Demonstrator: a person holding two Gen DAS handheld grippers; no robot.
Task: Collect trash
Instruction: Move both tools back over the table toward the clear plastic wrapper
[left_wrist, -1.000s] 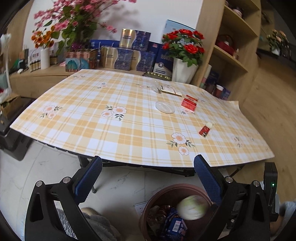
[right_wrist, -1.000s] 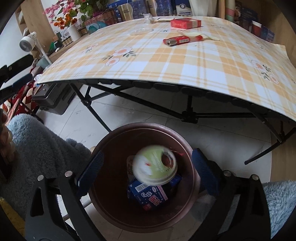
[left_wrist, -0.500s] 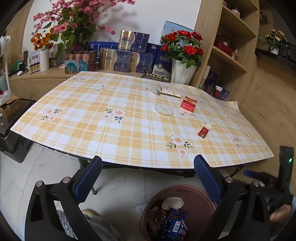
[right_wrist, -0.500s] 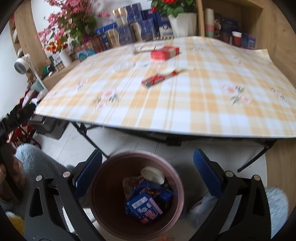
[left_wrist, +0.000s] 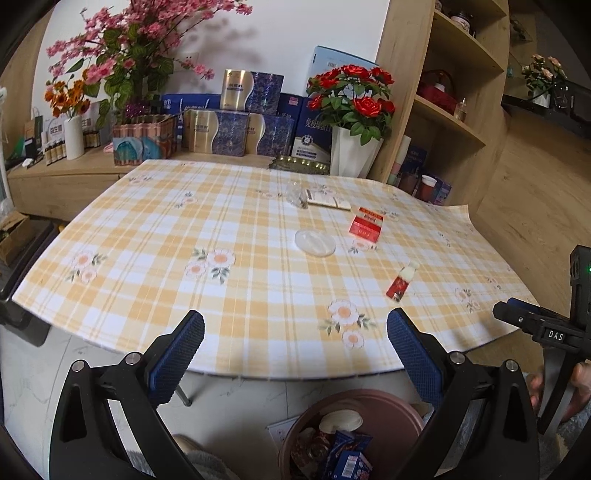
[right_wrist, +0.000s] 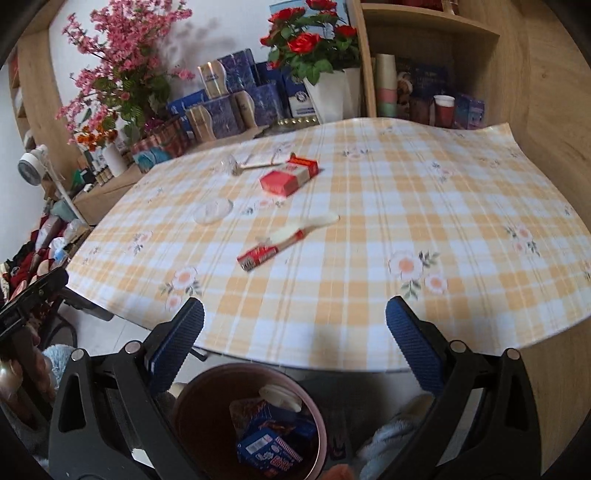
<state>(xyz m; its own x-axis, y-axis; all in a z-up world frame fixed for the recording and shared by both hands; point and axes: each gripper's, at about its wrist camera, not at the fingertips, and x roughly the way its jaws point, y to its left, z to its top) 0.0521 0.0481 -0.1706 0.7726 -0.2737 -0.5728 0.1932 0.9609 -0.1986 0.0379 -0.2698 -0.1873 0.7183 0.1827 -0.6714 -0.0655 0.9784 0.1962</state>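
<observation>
Red tube (right_wrist: 258, 255) lies on the checked tablecloth (right_wrist: 369, 229), near the front edge above the bin (right_wrist: 184, 406). My right gripper (right_wrist: 294, 321) and left gripper (left_wrist: 295, 332) both gape wide, empty. Step: between pickups; next, I judge, reach and close across the tube.
</observation>
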